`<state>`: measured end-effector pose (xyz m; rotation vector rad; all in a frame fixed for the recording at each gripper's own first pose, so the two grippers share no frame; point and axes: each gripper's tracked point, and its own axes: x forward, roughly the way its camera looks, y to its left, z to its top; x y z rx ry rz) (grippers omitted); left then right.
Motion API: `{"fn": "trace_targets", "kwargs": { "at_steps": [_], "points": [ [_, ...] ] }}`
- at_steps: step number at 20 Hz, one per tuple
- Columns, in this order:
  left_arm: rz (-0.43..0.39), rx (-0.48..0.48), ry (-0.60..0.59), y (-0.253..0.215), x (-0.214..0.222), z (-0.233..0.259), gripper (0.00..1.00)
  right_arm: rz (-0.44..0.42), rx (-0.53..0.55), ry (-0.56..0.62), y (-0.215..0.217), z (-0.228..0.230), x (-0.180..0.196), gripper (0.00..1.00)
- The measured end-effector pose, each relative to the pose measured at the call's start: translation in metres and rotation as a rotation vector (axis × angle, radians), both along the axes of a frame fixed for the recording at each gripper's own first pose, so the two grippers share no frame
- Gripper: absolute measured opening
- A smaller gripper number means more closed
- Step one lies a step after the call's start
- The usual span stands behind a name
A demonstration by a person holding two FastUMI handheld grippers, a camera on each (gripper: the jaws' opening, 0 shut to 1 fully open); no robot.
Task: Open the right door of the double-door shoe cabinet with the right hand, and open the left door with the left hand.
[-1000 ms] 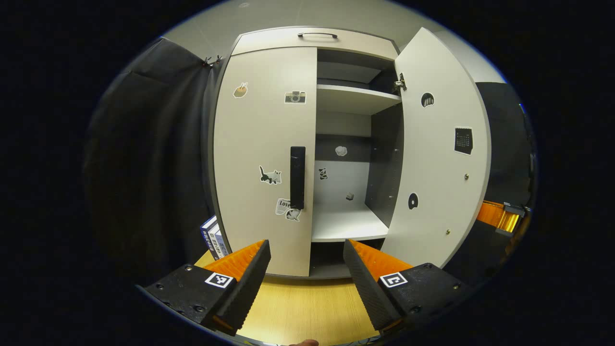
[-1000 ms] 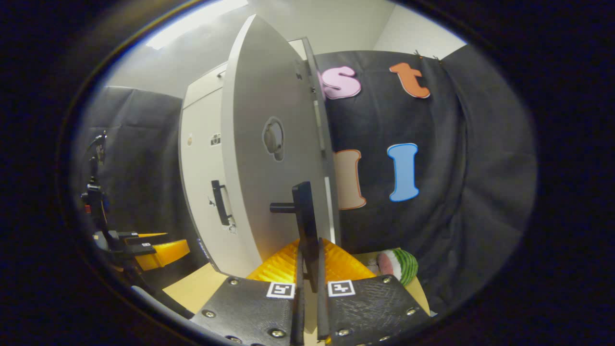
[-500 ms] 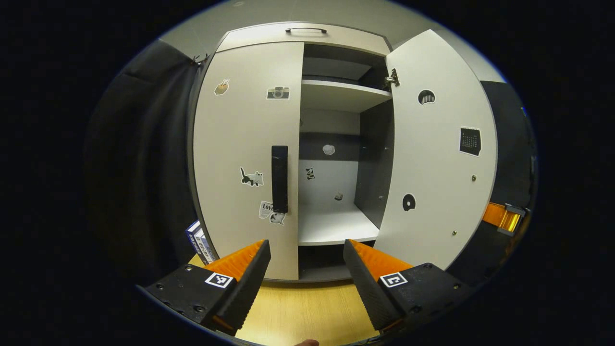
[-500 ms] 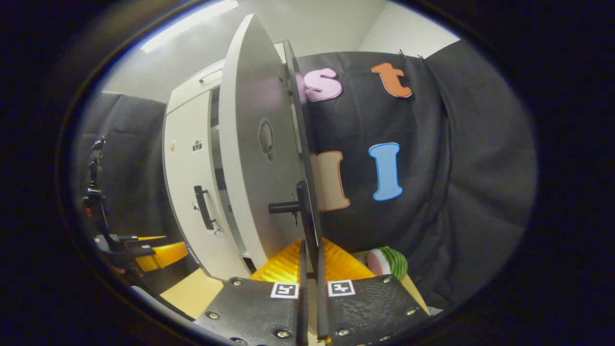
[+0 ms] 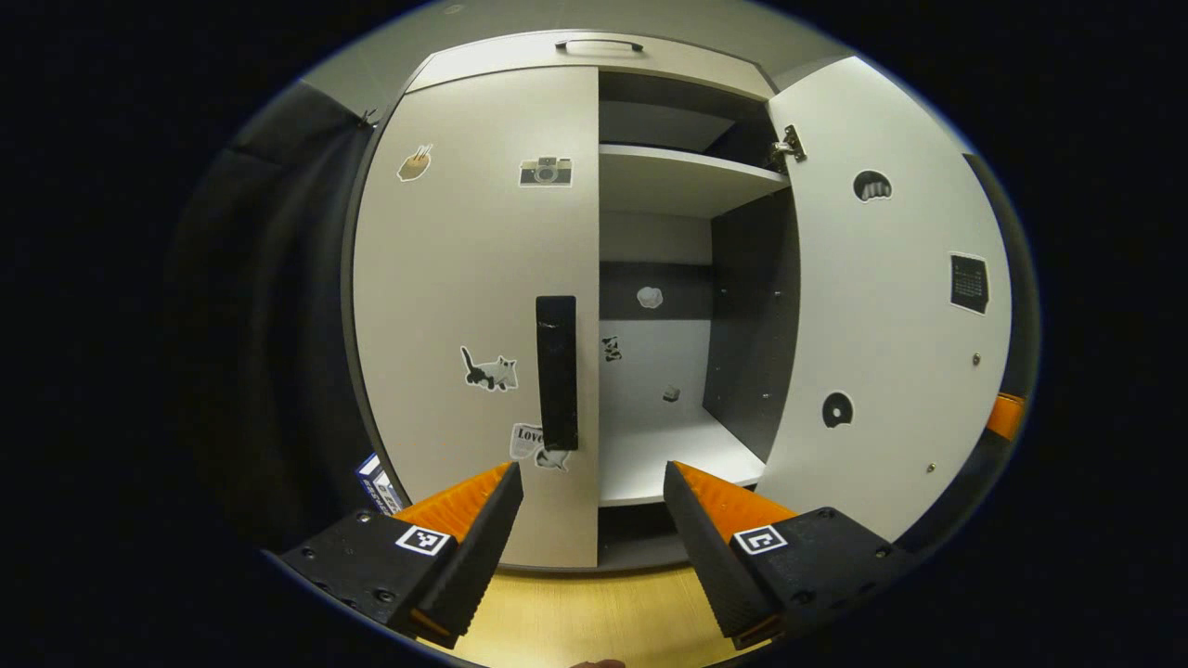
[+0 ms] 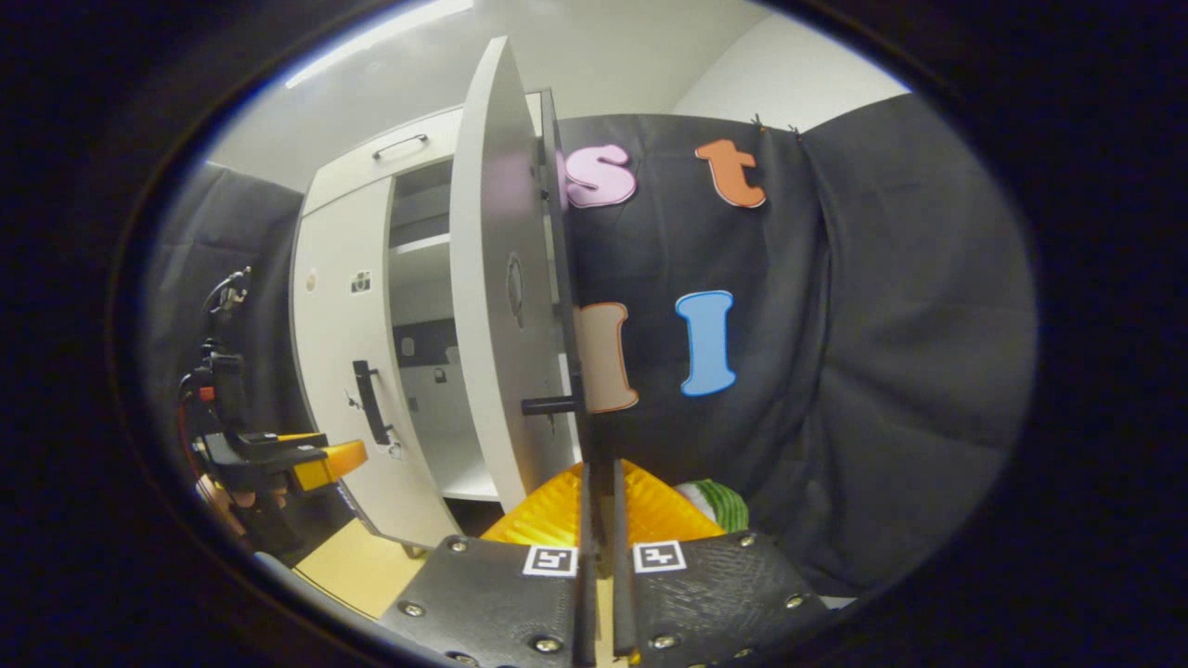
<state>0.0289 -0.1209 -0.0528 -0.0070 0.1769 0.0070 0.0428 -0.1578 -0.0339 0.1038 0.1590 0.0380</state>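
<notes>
**Right door swung wide, left door shut**

In the left gripper view the shoe cabinet [image 5: 594, 70] stood upright at twelve o'clock on the wooden counter [image 5: 594, 617]. Its left door [image 5: 464, 306] lay flat and closed, long axis vertical, with the left handle [image 5: 557, 371] a dark upright bar near the door's inner edge. The right door [image 5: 891, 315] stood open toward three o'clock, its inner face turned to the camera; its far edge was cut off by the rim of the view. The left gripper [image 5: 594, 515] hung short of the cabinet at six o'clock, its jaws spread wide with nothing between them, apart from the left handle.

In the right gripper view the right door [image 6: 497, 297] showed almost edge-on, tall and narrow, swung out from the cabinet. The right gripper [image 6: 599, 557] sat at six o'clock with its jaws drawn narrow around the lower end of the right handle [image 6: 577, 417], which ran upright along the door's edge; the contact itself was hidden between the fingers. The left gripper [image 6: 306, 459] appeared at nine o'clock.

Small stickers [image 5: 490, 369] dotted the left door: a cat, a camera. One low sticker [image 5: 527, 438] read "Love"; the rest of it was hidden behind the handle. A box [image 5: 376, 473] at the cabinet's foot bore print too small to read.
</notes>
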Motion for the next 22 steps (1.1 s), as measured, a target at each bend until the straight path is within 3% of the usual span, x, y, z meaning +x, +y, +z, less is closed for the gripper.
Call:
{"fn": "trace_targets", "kwargs": {
  "at_steps": [9,10,11,12,15,16,17,18,20,22],
  "points": [
    [0.002,0.073,-0.048,0.021,0.065,0.008,0.95,-0.151,-0.060,0.017,-0.022,-0.005,-0.016,0.08],
    [0.005,0.075,-0.053,0.023,0.070,0.009,0.95,-0.163,-0.067,0.026,-0.024,-0.007,-0.019,0.16],
    [0.003,0.072,-0.055,0.024,0.076,0.010,0.95,-0.174,-0.071,0.033,-0.026,-0.008,-0.021,0.08],
    [0.000,0.070,-0.054,0.025,0.080,0.009,0.95,-0.180,-0.071,0.037,-0.027,-0.011,-0.021,0.09],
    [0.019,0.071,-0.069,0.032,0.088,0.012,0.89,-0.223,-0.081,0.051,-0.036,-0.017,-0.023,0.18],
    [0.017,0.072,-0.074,0.032,0.090,0.013,0.86,-0.231,-0.084,0.056,-0.038,-0.019,-0.025,0.32],
    [0.019,0.074,-0.077,0.032,0.092,0.014,0.84,-0.238,-0.086,0.057,-0.039,-0.020,-0.027,0.38],
    [0.016,0.077,-0.073,0.032,0.095,0.012,0.82,-0.246,-0.085,0.058,-0.041,-0.021,-0.029,0.55],
    [0.008,0.078,-0.067,0.031,0.100,0.010,0.79,-0.268,-0.086,0.068,-0.046,-0.024,-0.032,0.64],
    [0.008,0.076,-0.059,0.030,0.103,0.007,0.74,-0.289,-0.085,0.082,-0.053,-0.029,-0.035,0.65]
  ]
}}
